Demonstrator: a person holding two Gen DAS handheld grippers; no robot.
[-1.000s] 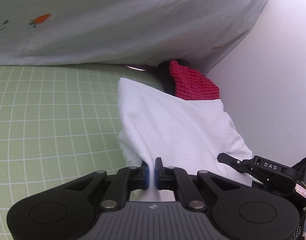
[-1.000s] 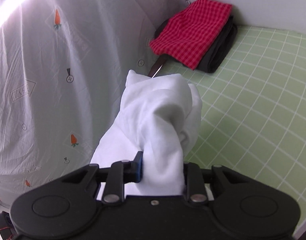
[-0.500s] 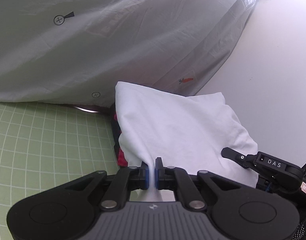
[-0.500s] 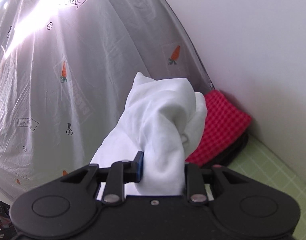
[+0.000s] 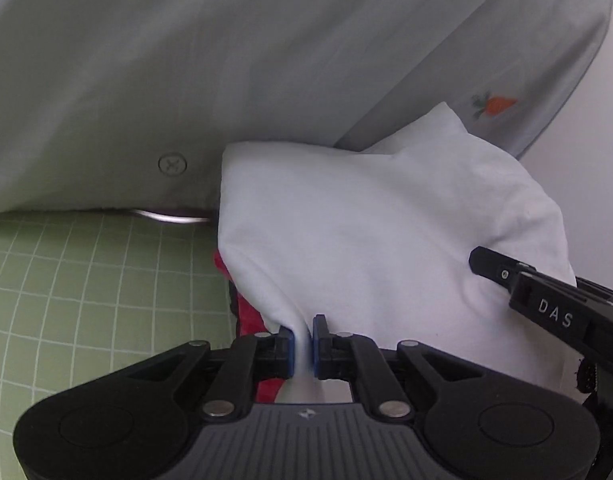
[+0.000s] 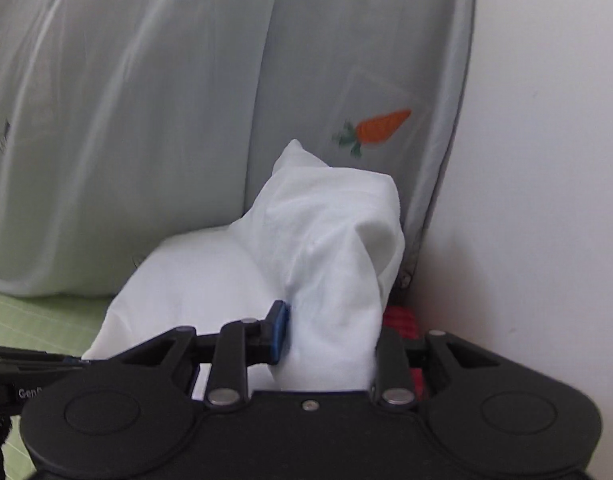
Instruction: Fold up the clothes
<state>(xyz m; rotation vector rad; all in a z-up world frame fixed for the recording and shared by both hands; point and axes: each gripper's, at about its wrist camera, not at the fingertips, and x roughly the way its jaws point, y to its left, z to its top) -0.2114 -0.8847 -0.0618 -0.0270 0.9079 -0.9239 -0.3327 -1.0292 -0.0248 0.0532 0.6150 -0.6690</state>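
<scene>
Two handheld grippers are holding up a folded white garment (image 5: 378,232) in front of a pale grey curtain printed with small orange carrots (image 5: 266,60).

In the left wrist view, the left gripper (image 5: 304,346) is pinching a thin gather of the white cloth, its blue-padded jaws nearly together with only the fabric between them. The garment is billowing up and away from the jaws, filling the middle of the view. Beneath its lower left edge a strip of red cloth (image 5: 246,312) is peeking out, just above a light green gridded worktop (image 5: 86,292). At the right edge, part of the other black tool is showing.

In the right wrist view, the right gripper (image 6: 326,334) is clamping a thick bunch of the same white garment (image 6: 330,248); its jaws are standing wider apart, packed full of fabric, and only the left blue pad is visible. A bit of red cloth (image 6: 400,320) is showing just right of the bunch, against a white wall (image 6: 546,160).
</scene>
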